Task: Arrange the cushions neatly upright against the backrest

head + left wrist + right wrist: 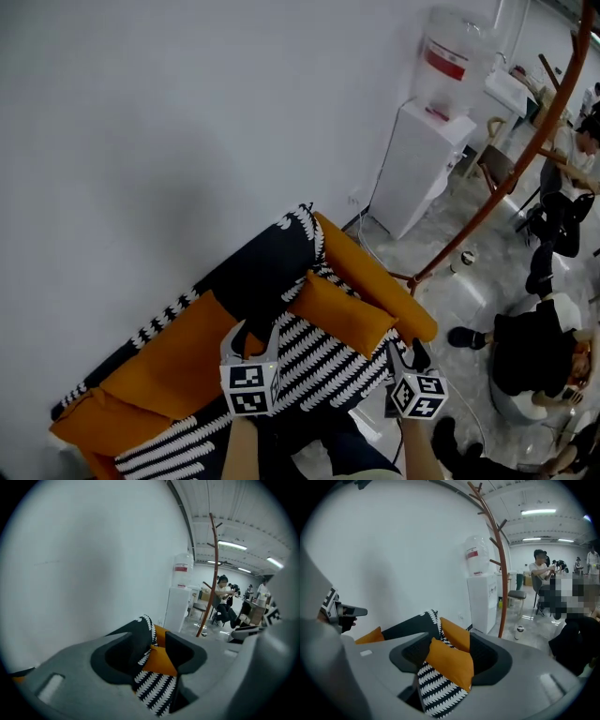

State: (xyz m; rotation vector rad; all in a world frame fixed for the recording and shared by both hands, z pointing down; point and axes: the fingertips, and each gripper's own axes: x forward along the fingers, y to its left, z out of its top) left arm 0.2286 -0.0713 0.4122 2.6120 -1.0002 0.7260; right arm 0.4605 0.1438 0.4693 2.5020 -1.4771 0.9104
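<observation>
A sofa with a black-and-white patterned seat (319,361) and a dark backrest (253,267) runs diagonally along the white wall. A small orange cushion (342,312) lies tilted on the seat near the right orange armrest (375,277). A larger orange cushion (178,361) leans against the backrest further left. My left gripper (255,330) hovers over the seat between the two cushions, jaws open and empty. My right gripper (408,352) hangs by the sofa's right front corner, open and empty. The small cushion (450,663) shows beyond its jaws, untouched.
A white water dispenser (427,159) stands against the wall past the sofa's right end. A rust-coloured coat stand (525,159) arcs up beside it. A bottle (466,258) sits on the floor. People (534,347) sit to the right.
</observation>
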